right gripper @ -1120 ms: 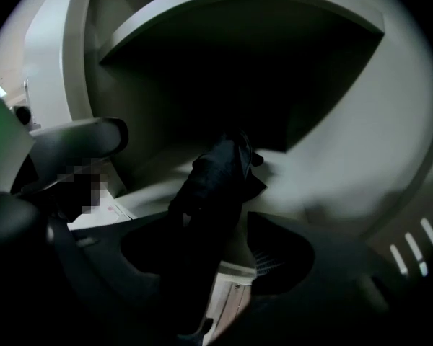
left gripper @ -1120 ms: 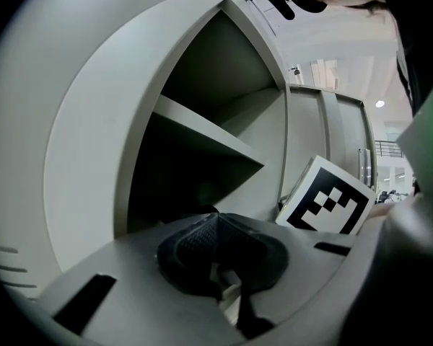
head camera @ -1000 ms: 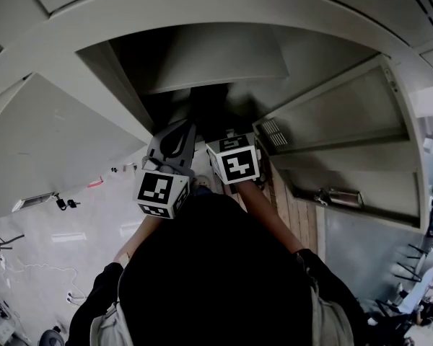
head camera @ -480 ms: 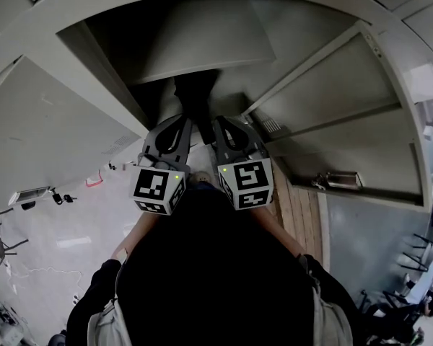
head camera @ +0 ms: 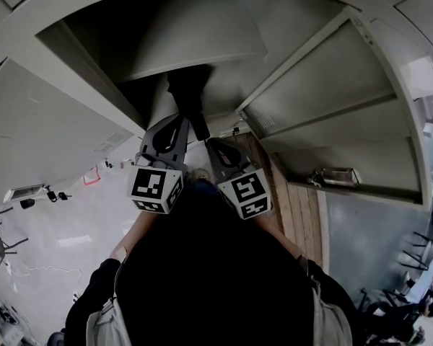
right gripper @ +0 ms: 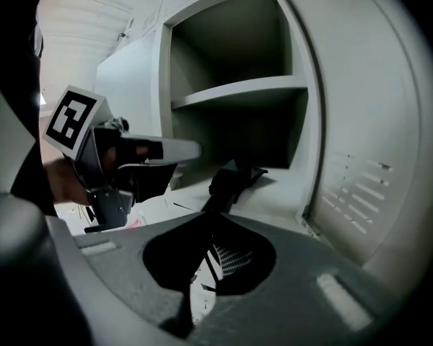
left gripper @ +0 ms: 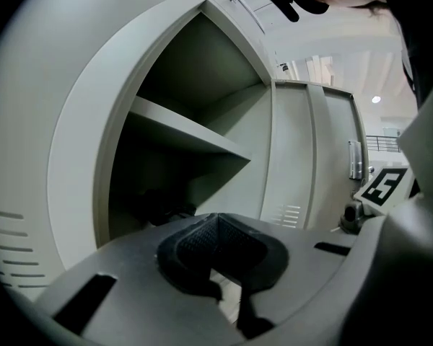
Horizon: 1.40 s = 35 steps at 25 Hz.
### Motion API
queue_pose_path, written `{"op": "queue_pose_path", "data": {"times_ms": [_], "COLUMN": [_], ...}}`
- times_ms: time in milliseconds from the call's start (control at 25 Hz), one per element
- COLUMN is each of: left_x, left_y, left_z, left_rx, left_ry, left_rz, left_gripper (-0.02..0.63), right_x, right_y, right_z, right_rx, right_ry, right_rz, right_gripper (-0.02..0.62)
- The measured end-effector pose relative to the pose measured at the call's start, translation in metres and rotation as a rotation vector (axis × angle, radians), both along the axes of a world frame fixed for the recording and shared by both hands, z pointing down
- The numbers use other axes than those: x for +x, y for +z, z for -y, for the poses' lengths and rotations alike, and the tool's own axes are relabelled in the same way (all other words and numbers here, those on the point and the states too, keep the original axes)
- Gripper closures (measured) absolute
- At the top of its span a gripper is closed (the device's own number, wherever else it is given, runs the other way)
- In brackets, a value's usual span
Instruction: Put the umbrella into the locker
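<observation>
The black umbrella (head camera: 190,99) lies folded on the floor of the open grey locker (head camera: 195,42), one end sticking out past the front edge. In the right gripper view the umbrella (right gripper: 232,180) rests under the shelf (right gripper: 238,92). My right gripper (head camera: 215,148) sits just outside the opening, near that end. Its jaws have just been closing and now meet with nothing between them (right gripper: 202,218). My left gripper (head camera: 179,123) hovers at the locker mouth, left of the umbrella, its tips (left gripper: 216,216) together and empty.
The locker door (head camera: 325,99) hangs open to the right, with a latch (head camera: 332,176) on its edge. A neighbouring grey panel (head camera: 50,135) flanks the opening on the left. Wooden boards (head camera: 296,207) and pale floor with cables (head camera: 50,197) lie below.
The right gripper has drawn back out of the locker toward the person, and its jaws have gone from wide open to shut. The umbrella stays in the locker. The left gripper barely moved.
</observation>
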<state>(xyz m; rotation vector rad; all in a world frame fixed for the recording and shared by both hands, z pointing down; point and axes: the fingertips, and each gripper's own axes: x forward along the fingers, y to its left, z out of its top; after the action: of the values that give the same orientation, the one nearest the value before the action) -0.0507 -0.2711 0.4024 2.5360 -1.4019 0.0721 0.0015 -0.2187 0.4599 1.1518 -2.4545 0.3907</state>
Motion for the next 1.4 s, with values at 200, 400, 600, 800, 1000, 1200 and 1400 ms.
{"op": "queue_pose_path", "data": {"times_ms": [200,400,600,800,1000,1200,1400], "left_x": [-0.005,-0.021,-0.039,-0.049,-0.051,-0.046,-0.040], "left_y": [0.000,0.001,-0.002,-0.004,-0.006,-0.015,-0.036], "left_z": [-0.002,-0.005,-0.005,-0.004,-0.002,0.000,-0.001], "left_rx": [-0.001,-0.007,0.003,0.008,0.013,0.047,0.100], "left_ry": [-0.030,-0.085,-0.144,-0.174,-0.176,-0.170,-0.179], "left_rz": [0.014,0.030,0.045,0.055,0.062,0.053,0.043], "left_gripper": [0.600,0.600,0.600,0.600,0.600,0.600,0.600], "right_x": [-0.012,-0.017,-0.037,-0.053,-0.056,-0.051,-0.029], "right_y": [0.012,0.013,0.017,0.011,0.012,-0.016,-0.088], "right_z": [0.004,0.032,0.059,0.078,0.088,0.093,0.094], "right_rx": [-0.008,0.002,0.040,0.038,0.043,0.123,0.336], "right_ry": [-0.042,-0.022,-0.067,-0.062,-0.047,-0.021,0.062], "right_rz": [0.000,0.031,0.026,0.054,0.055,0.107,0.136], "right_gripper": [0.591,0.592,0.592,0.591,0.591,0.591,0.591]}}
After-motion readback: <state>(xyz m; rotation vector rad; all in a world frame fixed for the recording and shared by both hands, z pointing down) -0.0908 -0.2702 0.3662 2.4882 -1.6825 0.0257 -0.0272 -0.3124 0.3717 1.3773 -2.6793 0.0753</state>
